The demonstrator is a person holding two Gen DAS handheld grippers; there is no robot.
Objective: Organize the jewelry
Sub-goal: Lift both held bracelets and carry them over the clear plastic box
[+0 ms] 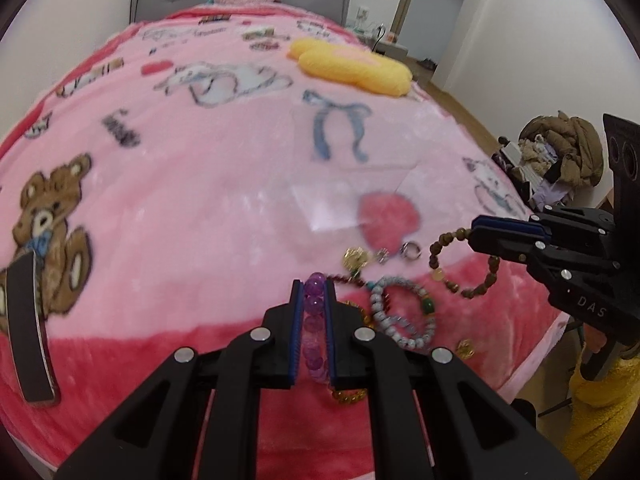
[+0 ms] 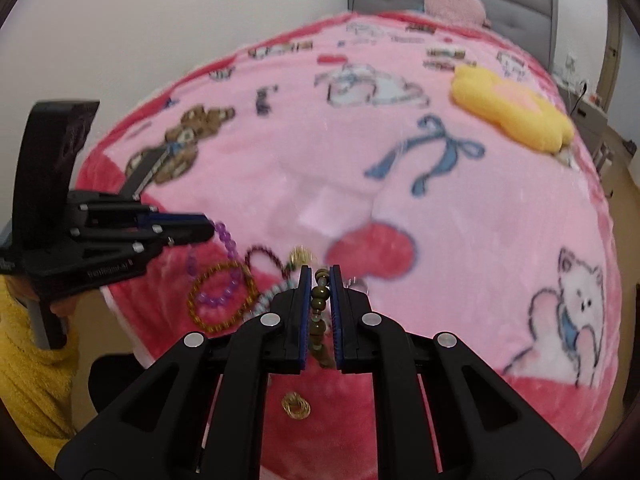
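My left gripper (image 1: 313,284) is shut on a purple bead bracelet (image 1: 313,320), which hangs from it in the right wrist view (image 2: 224,276). My right gripper (image 2: 320,276) is shut on a brown wooden bead bracelet (image 2: 320,294), which hangs from it in the left wrist view (image 1: 464,264). Both are held just above a pile of jewelry on the pink blanket: a white bead bracelet (image 1: 404,316), a gold bead bracelet (image 2: 220,300), a dark red bead strand (image 2: 268,258), a gold charm (image 1: 356,258), a silver ring (image 1: 411,250) and a gold ring cluster (image 2: 296,404).
A clear plastic box (image 1: 348,184) lies on the blanket (image 1: 200,200) beyond the jewelry. A black curved strap (image 1: 28,332) lies at the left. A yellow plush cushion (image 1: 352,64) lies further back. The bed's near edge lies right below the jewelry pile.
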